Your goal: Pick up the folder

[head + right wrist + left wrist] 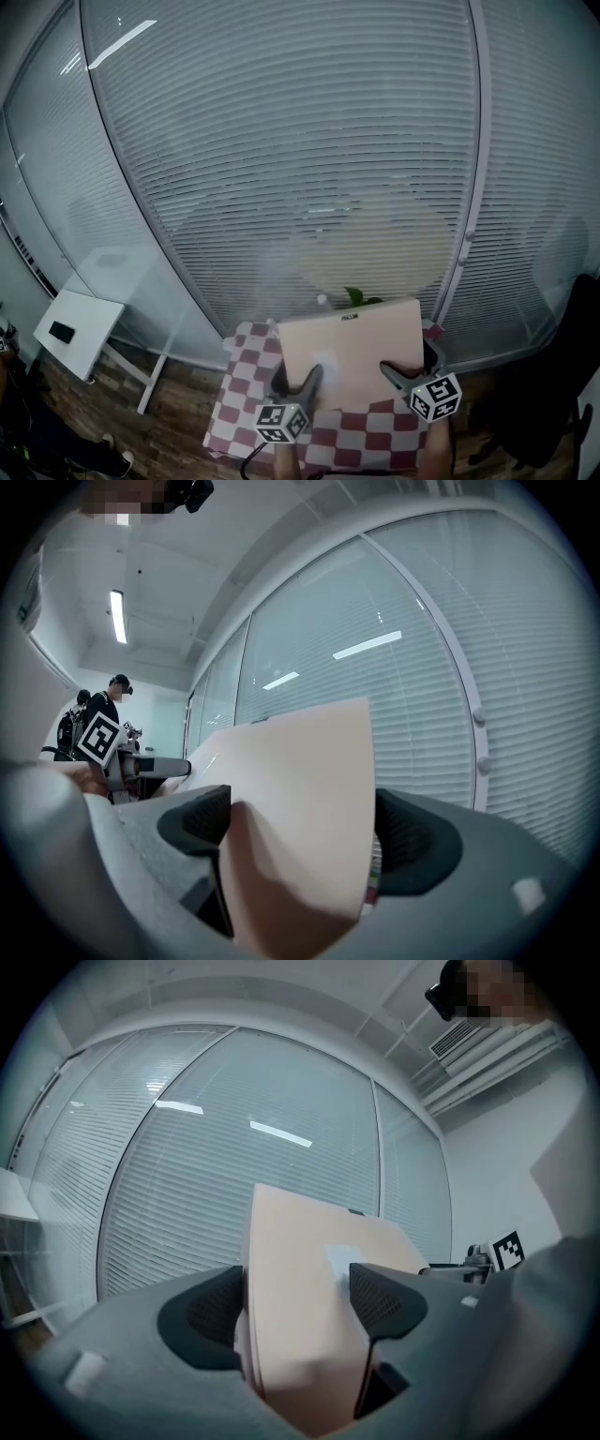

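Folder [352,347], pale pink, is held up in front of the blinds [281,141], above the red-and-white checkered counter [246,380]. We grip its near edge at two spots: our left gripper [312,373] is clamped on the left part and our right gripper [392,369] on the right part. In the left gripper view the jaws press both faces of the folder [300,1307]. In the right gripper view the jaws likewise close on the folder [300,808]. A green leaf [354,296] shows just past its far edge.
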